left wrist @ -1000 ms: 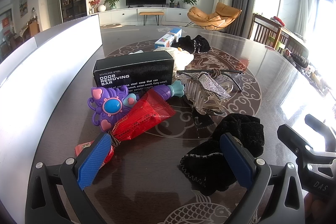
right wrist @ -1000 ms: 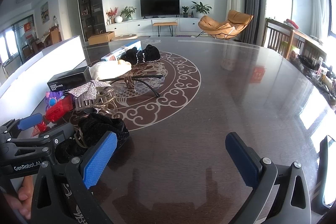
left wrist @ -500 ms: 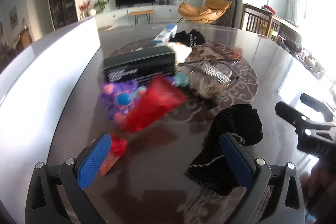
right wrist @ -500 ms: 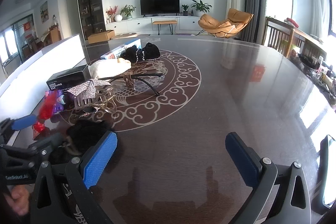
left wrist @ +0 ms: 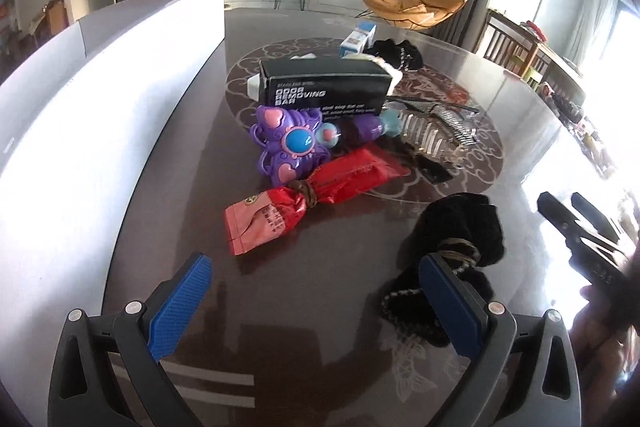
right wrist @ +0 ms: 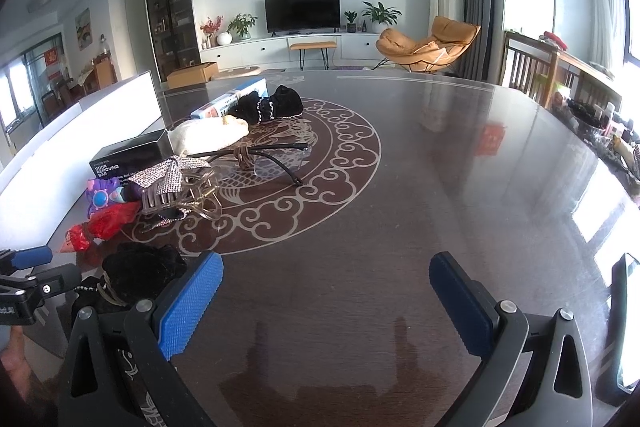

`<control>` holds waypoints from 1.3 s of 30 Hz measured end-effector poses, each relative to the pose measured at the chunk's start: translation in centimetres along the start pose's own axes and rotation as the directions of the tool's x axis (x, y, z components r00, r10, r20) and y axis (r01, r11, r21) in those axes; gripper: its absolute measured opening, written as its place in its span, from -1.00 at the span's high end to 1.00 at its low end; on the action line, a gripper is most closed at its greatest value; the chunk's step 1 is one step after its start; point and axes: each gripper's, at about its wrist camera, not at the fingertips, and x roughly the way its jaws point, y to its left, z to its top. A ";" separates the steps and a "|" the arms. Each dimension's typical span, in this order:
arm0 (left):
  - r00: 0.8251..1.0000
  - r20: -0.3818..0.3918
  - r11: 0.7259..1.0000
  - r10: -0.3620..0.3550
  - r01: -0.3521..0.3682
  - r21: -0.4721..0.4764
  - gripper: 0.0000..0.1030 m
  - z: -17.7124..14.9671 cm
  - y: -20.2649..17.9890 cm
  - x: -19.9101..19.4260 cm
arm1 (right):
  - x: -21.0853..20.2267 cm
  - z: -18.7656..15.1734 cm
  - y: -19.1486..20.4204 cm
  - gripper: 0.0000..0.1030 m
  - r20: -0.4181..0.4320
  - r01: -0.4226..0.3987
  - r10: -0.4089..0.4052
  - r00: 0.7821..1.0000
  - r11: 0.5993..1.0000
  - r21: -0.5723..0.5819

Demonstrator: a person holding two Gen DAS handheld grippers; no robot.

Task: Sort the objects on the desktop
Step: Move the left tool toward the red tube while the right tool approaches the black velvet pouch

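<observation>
A pile of small objects lies on the dark table (left wrist: 304, 339). A red foil packet (left wrist: 304, 203) tied with a band lies ahead of my open left gripper (left wrist: 316, 303). Behind it are a purple toy (left wrist: 292, 147) and a black box (left wrist: 324, 89). A black fabric bundle (left wrist: 460, 231) sits just past the right fingertip (left wrist: 448, 291). My right gripper (right wrist: 326, 303) is open over bare table, with that black bundle (right wrist: 140, 271) at its left. A rhinestone hair clip (right wrist: 180, 183) and glasses (right wrist: 264, 159) lie further in.
A long white bin wall (left wrist: 100, 87) runs along the table's left side. A cream pouch (right wrist: 208, 135), a black pouch (right wrist: 272, 103) and a blue-white box (right wrist: 228, 101) lie at the back of the pile. A phone (right wrist: 626, 323) sits at the right edge.
My left gripper has drawn back and risen, so the red packet and black bundle now lie farther ahead of its fingers. The right gripper has hardly moved.
</observation>
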 end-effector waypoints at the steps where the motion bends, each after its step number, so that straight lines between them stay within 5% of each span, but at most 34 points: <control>1: 1.000 0.002 1.000 -0.003 0.003 0.003 -1.00 0.2 -0.1 -0.1 | 0.0 0.0 0.0 -1.00 -0.002 -0.001 0.001 1.000 1.000 0.001; 20: 0.996 -0.088 1.000 0.016 -0.016 0.002 -1.00 -2.0 2.3 1.7 | 0.5 -0.1 0.2 -1.00 -0.032 0.001 -0.002 0.999 1.000 -0.013; 28: 0.992 -0.087 0.993 0.093 -0.086 0.075 -1.00 -2.6 2.0 2.7 | 0.7 -0.1 0.3 -1.00 -0.039 0.000 -0.001 0.999 1.000 -0.017; 39: 0.992 -0.075 0.993 0.098 -0.093 0.067 -1.00 -2.6 1.9 3.3 | 0.9 -0.1 0.3 -1.00 -0.049 0.001 -0.002 0.999 1.000 -0.021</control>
